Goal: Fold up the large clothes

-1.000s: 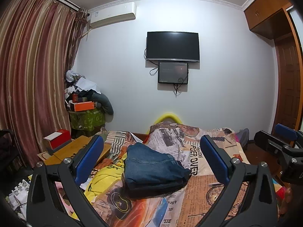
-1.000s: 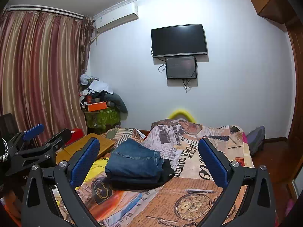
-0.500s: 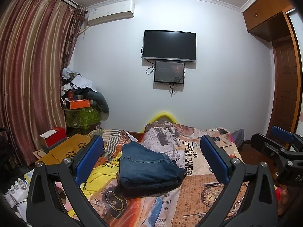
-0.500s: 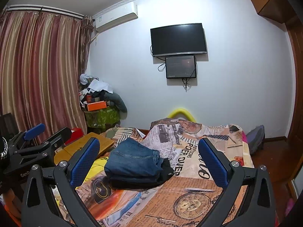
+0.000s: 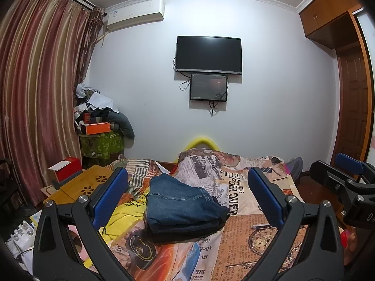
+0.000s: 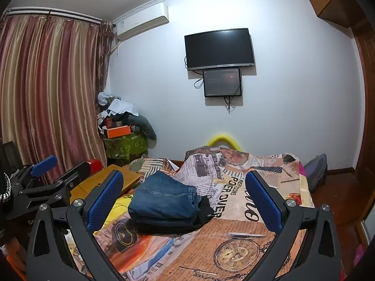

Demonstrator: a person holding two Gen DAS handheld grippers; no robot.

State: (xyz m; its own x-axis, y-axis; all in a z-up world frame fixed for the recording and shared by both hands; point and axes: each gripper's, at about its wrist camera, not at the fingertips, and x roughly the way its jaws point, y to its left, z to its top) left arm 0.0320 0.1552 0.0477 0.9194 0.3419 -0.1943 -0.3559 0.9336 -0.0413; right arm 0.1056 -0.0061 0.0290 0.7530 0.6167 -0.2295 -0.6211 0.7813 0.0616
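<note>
Folded blue jeans point(image 5: 180, 203) point(image 6: 164, 199) lie on top of a folded dark garment point(image 6: 204, 213) in the middle of the bed point(image 5: 253, 238) point(image 6: 234, 245). A yellow garment point(image 5: 121, 213) lies crumpled to their left. My left gripper point(image 5: 187, 189) is held above the bed short of the jeans, open and empty. My right gripper point(image 6: 184, 188) hovers likewise, open with nothing between its blue pads. Each gripper shows at the edge of the other's view.
The bed has a newspaper-print cover. A wooden lap desk point(image 5: 82, 185) with a red box point(image 5: 66, 171) stands at the left, a cluttered pile point(image 5: 98, 121) in the corner by the curtain point(image 5: 35, 93). A TV point(image 5: 208, 55) hangs on the far wall. A wooden door point(image 5: 354, 107) is at right.
Both grippers have shifted only slightly; the left view has tilted up and right a little. The clothes have not moved and both grippers stay open.
</note>
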